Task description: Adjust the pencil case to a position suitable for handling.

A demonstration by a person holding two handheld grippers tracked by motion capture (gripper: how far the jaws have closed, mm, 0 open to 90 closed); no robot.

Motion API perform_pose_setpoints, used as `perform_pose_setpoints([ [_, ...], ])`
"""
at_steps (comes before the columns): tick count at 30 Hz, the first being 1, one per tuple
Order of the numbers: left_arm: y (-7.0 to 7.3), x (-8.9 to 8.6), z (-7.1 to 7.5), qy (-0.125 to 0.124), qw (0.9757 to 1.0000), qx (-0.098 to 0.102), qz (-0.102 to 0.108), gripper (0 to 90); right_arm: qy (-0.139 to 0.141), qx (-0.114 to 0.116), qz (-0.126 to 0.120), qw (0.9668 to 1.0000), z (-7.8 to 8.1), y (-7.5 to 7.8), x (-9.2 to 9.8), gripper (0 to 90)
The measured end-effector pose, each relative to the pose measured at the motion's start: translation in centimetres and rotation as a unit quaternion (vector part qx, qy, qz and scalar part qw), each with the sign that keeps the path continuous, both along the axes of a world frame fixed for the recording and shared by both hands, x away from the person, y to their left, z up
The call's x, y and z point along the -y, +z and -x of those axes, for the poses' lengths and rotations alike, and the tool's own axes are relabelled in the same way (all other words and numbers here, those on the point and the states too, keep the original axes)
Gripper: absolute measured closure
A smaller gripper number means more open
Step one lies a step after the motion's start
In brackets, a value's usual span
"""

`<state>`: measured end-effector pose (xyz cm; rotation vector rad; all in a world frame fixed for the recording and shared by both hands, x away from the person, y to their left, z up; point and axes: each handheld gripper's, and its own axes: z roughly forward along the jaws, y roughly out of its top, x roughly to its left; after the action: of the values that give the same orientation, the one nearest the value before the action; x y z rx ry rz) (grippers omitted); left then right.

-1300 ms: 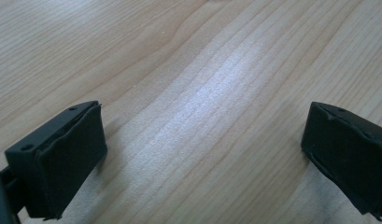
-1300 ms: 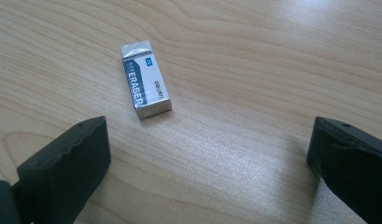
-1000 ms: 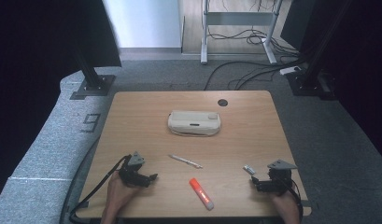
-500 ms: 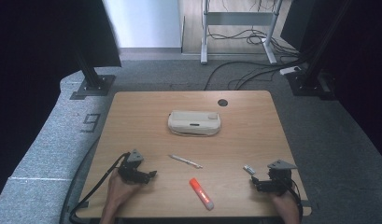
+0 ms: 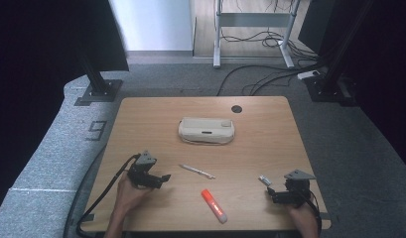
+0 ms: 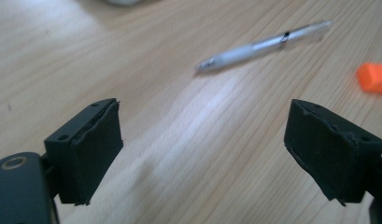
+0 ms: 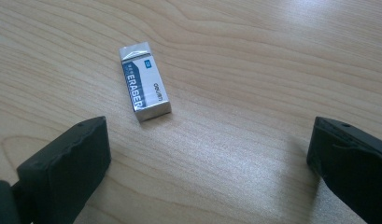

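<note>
Wooden table carries a pen lying ahead of the left gripper and slightly to its right, long axis slanting across the jaw line, so this hand is much the nearer; its jaws gape wide with nothing between them, having eased in a touch. Right gripper, also wide and empty, faces an eraser just ahead, while grey carpet and cables lie beyond
</note>
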<state>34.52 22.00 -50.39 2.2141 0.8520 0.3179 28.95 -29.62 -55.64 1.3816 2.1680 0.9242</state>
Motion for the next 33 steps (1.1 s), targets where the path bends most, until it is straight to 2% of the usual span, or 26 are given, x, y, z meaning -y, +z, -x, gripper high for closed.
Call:
perform_pose_setpoints([
  [6,1.1,1.0,-0.9,-0.01,0.9999,0.003,-0.002,12.2,0.0,0.0,0.0,1.0,0.0,0.0,0.0,0.0],
  [14,2.4,2.6,-3.3,-0.023,0.9997,0.005,0.003,13.3,-0.001,0.0,0.0,1.0,0.0,0.0,0.0,0.0],
  [17,2.8,3.1,-4.3,-0.027,0.9996,0.0,0.005,13.7,-0.001,0.0,0.0,1.0,0.0,0.0,0.0,0.0],
  [21,3.4,3.6,-5.5,-0.033,0.9994,0.001,-0.003,13.9,-0.001,0.0,0.0,1.0,0.0,0.0,0.0,0.0],
  [24,3.7,3.8,-6.3,-0.037,0.9993,-0.001,0.006,14.0,-0.001,0.0,0.0,1.0,0.0,0.0,0.0,0.0],
  [27,3.9,4.1,-7.1,-0.043,0.9991,-0.003,0.004,13.9,-0.001,0.0,0.0,1.0,0.0,0.0,0.0,0.0],
  [33,4.5,5.1,-8.4,-0.054,0.9984,-0.002,-0.018,13.8,-0.001,0.0,0.0,1.0,0.0,0.0,0.0,0.0],
])
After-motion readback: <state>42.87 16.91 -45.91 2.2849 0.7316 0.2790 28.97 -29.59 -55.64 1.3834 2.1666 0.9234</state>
